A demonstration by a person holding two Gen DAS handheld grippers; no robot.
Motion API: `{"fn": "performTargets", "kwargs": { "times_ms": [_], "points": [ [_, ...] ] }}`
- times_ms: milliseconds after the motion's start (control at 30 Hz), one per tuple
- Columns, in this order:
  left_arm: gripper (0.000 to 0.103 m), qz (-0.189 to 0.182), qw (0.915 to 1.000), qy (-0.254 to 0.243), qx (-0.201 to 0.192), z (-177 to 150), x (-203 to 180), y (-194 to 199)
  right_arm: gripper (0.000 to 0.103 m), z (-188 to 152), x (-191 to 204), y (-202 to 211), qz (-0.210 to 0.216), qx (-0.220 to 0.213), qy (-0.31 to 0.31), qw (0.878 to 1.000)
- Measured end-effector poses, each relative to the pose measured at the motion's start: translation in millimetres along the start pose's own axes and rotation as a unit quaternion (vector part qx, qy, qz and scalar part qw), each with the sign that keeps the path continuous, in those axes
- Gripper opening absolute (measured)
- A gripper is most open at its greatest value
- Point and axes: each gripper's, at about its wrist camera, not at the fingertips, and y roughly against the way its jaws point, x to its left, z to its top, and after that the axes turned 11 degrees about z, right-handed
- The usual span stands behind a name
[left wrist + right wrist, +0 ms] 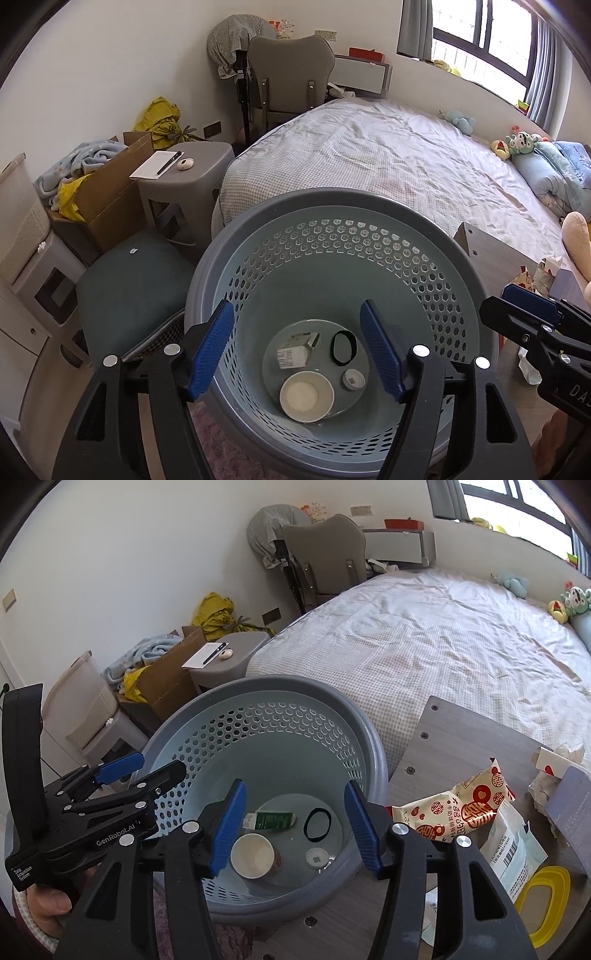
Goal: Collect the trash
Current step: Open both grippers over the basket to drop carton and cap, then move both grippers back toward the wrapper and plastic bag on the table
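Over the round grey-blue perforated plastic waste basket (325, 236) hang both tools, each with blue-padded jaws spread wide and nothing between them: left gripper (297, 350) centred above the opening, right gripper (295, 823) just beside it, nearer the table.

Down on the basket floor — already collected: a white paper cup (253, 856) lying on its side, a small green-and-white carton (273, 820), a thin black elastic band (317, 823) and a small round white cap (317, 857).

Beside the basket, on the grey wood-grain tabletop (443, 746), still waiting: a red-and-cream printed snack wrapper (454, 812), a pale plastic mailer with a barcode label (513, 853), a yellow oval plastic lid (543, 901) and crumpled white tissue (543, 794) near the far edge.

Probably between drops, with the wrapper the nearest next pick for the right side.

Risks from here: thin, slippery film flattening under the pads and slipping out mid-carry; a pinch at one corner letting the wrapper swing and catch the basket rim; a low sideways sweep nudging the basket, which sits tight against the table edge — or clipping the other tool, close alongside. Mailer lying flat: hard to get a pad under.
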Motion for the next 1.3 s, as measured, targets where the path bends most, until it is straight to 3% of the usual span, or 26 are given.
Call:
{"fn": "performTargets", "kwargs": {
  "times_ms": [967, 1300],
  "points": [
    [0.072, 0.037, 0.9992, 0.008, -0.009, -11, 10, 22, 0.058, -13, 4, 17, -0.01, -0.011, -0.001, 1.0],
    [0.072, 0.035, 0.9993, 0.002, -0.016, -18, 5, 35, 0.062, -23, 3, 32, -0.016, -0.023, -0.005, 1.0]
  ]
}}
